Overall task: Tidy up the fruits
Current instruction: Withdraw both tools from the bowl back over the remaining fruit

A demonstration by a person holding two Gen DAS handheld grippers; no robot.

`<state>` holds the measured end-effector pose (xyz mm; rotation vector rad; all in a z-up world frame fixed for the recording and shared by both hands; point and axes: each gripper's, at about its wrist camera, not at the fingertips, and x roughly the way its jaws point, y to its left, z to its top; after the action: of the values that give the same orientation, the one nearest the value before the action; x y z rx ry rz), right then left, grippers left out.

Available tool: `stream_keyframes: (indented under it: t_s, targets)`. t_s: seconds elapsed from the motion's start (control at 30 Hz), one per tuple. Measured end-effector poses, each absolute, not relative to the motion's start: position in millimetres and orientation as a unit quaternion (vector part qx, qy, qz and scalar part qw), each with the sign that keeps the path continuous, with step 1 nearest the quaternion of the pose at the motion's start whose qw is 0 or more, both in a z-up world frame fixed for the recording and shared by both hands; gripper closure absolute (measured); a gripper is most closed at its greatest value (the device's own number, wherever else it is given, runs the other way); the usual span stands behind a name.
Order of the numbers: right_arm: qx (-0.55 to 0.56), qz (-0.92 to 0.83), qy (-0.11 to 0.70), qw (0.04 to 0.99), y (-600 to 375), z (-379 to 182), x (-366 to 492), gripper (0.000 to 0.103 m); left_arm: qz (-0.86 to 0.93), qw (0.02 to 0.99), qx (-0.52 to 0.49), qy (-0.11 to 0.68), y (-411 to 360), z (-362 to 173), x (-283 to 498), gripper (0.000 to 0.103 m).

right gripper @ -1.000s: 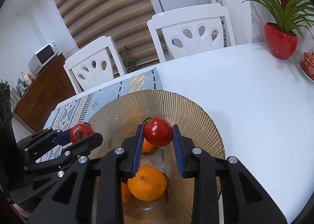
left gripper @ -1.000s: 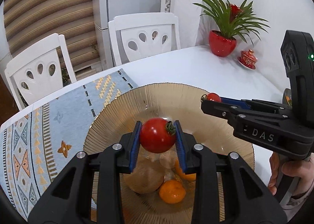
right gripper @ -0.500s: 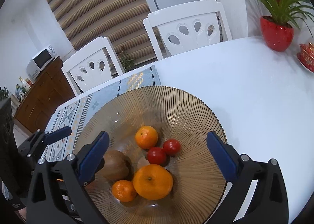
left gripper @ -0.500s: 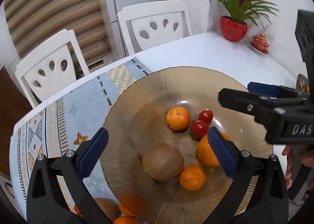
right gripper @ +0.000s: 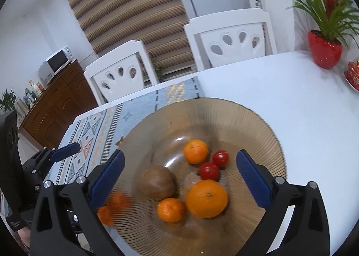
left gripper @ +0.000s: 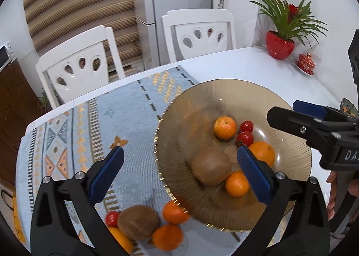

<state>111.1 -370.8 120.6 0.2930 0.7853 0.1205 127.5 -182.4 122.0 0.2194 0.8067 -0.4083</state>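
Both the left gripper (left gripper: 179,167) and the right gripper (right gripper: 179,170) gape wide, holding nothing. The bowl (right gripper: 258,125) on the table (right gripper: 291,89) holds two tomatoes (right gripper: 209,170) at 2 o'clock from the kiwi (right gripper: 158,182), with oranges (right gripper: 206,198) around.

The white tabletop (right gripper: 280,107) right of the ribbed glass bowl (right gripper: 258,125) lies open up to the red plant pot (right gripper: 325,52) and lidded red cup (left gripper: 305,62) at the far corner; the bowl's far slope is bare, its centre crowded by a kiwi (right gripper: 158,182), oranges and tomatoes; loose fruit (left gripper: 139,222) crowds the patterned runner (left gripper: 89,125) beside the near rim; two white chairs (right gripper: 231,38) stand along the far edge.
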Motion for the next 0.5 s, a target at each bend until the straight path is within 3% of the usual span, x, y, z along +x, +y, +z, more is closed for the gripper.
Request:
stream_keyframes:
  t_s: [0.5]
  targets:
    - [0.13, 0.107, 0.372, 0.913, -304.9, 121.5, 85.4, 0.005, -0.138, 0.913, 0.077, 0.376, -93.4, 133.3, 116.3, 0.003]
